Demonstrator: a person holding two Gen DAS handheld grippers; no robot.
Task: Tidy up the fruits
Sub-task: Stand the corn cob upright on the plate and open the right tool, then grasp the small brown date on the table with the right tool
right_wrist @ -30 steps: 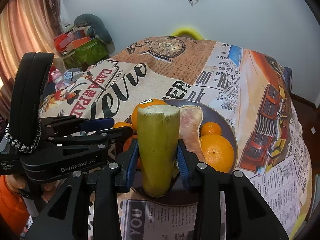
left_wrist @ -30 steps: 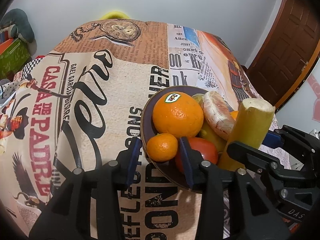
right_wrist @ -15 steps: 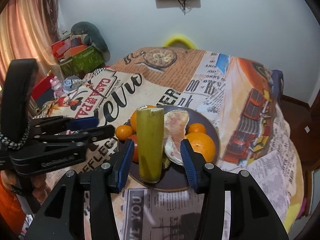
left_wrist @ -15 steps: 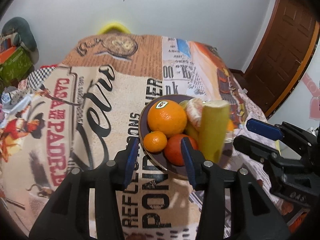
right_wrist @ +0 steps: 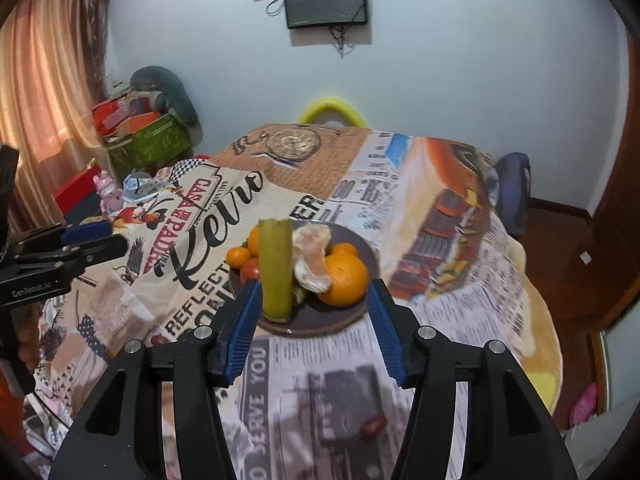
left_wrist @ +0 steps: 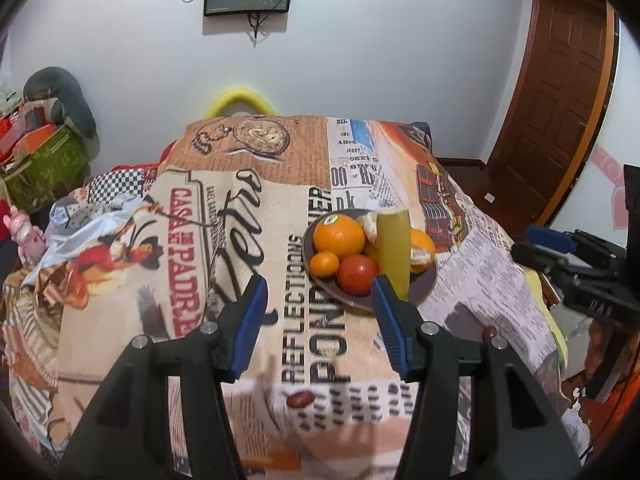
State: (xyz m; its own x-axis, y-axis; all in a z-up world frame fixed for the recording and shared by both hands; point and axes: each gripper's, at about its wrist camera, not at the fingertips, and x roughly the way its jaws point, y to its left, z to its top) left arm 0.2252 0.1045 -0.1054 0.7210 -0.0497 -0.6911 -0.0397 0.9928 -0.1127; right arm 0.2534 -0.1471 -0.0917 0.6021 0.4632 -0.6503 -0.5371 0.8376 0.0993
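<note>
A dark plate [left_wrist: 425, 285] [right_wrist: 320, 320] sits on the printed tablecloth. It holds a big orange [left_wrist: 339, 235], a small mandarin [left_wrist: 325, 264], a tomato [left_wrist: 357, 274], a peeled citrus [right_wrist: 311, 258], another orange [right_wrist: 345, 279] and an upright yellow-green banana piece [left_wrist: 394, 252] [right_wrist: 275, 268]. My left gripper [left_wrist: 318, 320] is open and empty, pulled back from the plate. My right gripper [right_wrist: 310, 326] is open and empty, just in front of the plate. Each gripper shows at the edge of the other view.
The printed cloth [left_wrist: 240, 208] covers the whole table. A small dark date-like item [left_wrist: 301, 400] [right_wrist: 374, 426] lies near the front edge. Boxes and toys [right_wrist: 140, 140] stand at the left, a wooden door [left_wrist: 560, 120] at the right.
My right gripper let go of the banana piece, which now stands on the plate. Both grippers opened wide and drew back and up from the plate.
</note>
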